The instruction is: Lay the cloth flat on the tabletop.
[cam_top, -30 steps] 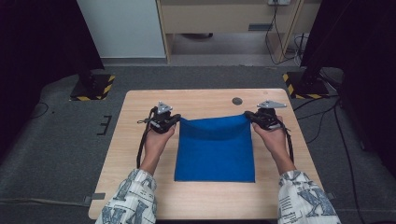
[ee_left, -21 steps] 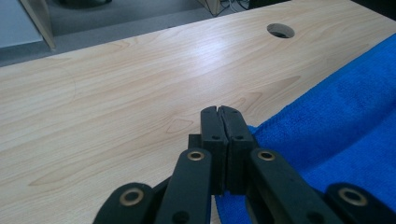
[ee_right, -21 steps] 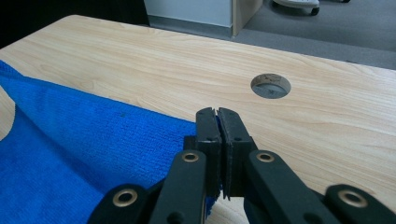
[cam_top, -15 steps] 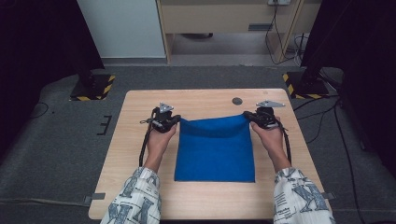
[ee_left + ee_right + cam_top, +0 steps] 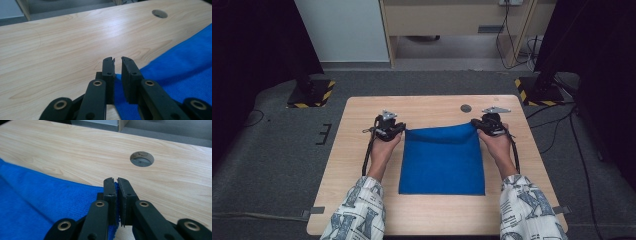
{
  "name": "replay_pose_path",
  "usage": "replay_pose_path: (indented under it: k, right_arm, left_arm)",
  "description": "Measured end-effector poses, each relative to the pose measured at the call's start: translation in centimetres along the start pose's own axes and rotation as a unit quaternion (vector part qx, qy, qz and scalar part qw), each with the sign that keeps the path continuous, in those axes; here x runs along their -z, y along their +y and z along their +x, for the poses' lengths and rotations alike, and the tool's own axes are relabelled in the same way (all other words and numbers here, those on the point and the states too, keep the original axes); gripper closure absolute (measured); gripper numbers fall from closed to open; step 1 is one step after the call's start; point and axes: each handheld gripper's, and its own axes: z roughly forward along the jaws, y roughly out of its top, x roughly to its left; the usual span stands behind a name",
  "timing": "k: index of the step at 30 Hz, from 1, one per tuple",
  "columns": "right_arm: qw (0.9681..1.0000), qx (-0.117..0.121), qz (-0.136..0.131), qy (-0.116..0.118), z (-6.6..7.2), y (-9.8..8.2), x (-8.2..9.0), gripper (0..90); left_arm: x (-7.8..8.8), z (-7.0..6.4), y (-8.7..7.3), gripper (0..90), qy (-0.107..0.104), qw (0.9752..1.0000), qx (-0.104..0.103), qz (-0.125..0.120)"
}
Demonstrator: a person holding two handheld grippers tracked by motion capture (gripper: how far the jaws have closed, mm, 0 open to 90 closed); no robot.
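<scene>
High view shows the blue cloth (image 5: 443, 160) folded flat, the left gripper (image 5: 398, 131) at 10 o'clock just opening, the right gripper (image 5: 477, 126) at 2 o'clock pinching its corner.

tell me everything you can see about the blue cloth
The blue cloth is a plain, bright blue piece of soft, finely textured fabric, roughly square, lying mostly flat on the wooden table. Its near edge is straight; its far edge sags in a shallow curve between its two far corners. The left gripper has just been opening, its fingers slightly apart with the corner between them. The right gripper pinches the other far corner. Soft folds run near both corners.
</scene>
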Motion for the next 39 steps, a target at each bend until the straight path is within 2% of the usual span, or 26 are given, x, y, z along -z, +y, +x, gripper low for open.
replay_pose_path:
  k: [2,4,5,6,11,14,17,23,28,31,33,39]
  right_arm:
    - [1.0000,0.000,0.004,-0.006,-0.1,0.0,-0.4,81.0]
    - [0.9998,-0.002,0.002,-0.018,-0.3,-0.1,-0.8,66.2]
    - [0.9997,-0.007,0.005,-0.025,-0.5,-0.1,-1.0,56.7]
    - [0.9993,-0.010,0.010,-0.034,-0.6,-0.1,-1.1,50.3]
    - [0.9983,-0.010,0.004,-0.057,-1.0,0.0,-0.6,32.8]
    - [0.9984,-0.008,0.002,-0.056,-1.1,0.1,-0.1,28.7]
    - [0.9984,-0.010,0.006,-0.055,-0.9,0.3,0.3,23.8]
    - [0.9988,-0.012,0.000,-0.048,-0.3,0.8,1.1,18.2]
    - [0.9990,-0.018,-0.004,-0.040,0.2,1.2,1.8,14.4]
    - [0.9993,-0.018,-0.002,-0.034,0.6,1.3,2.1,12.4]
    - [0.9993,-0.022,-0.005,-0.030,0.9,1.2,2.2,12.1]
    - [0.9996,-0.016,-0.005,-0.020,1.7,0.9,2.4,10.7]
  left_arm:
    - [-0.1,0.0,0.0,74.7,-0.008,0.9999,0.000,-0.008]
    - [0.0,0.0,0.1,66.2,0.002,0.9998,-0.005,-0.019]
    - [0.1,0.0,0.2,57.3,0.004,0.9997,-0.005,-0.022]
    - [0.2,0.0,0.3,52.5,0.005,0.9996,-0.007,-0.026]
    - [1.0,0.1,0.5,38.9,0.004,0.9995,-0.014,-0.028]
    - [1.3,0.2,0.6,32.7,-0.003,0.9996,-0.011,-0.026]
    - [1.9,0.3,0.8,28.4,-0.003,0.9995,-0.018,-0.027]
    - [2.4,-0.1,1.0,21.0,-0.021,0.9993,-0.015,-0.027]
    - [2.8,-0.6,1.2,17.0,-0.029,0.9990,-0.031,-0.014]
    - [3.0,-1.0,1.4,15.2,-0.044,0.9983,-0.036,-0.009]
    - [3.0,-1.1,1.4,14.2,-0.044,0.9982,-0.038,-0.009]
    - [3.3,-1.3,1.5,12.1,-0.053,0.9978,-0.041,-0.001]
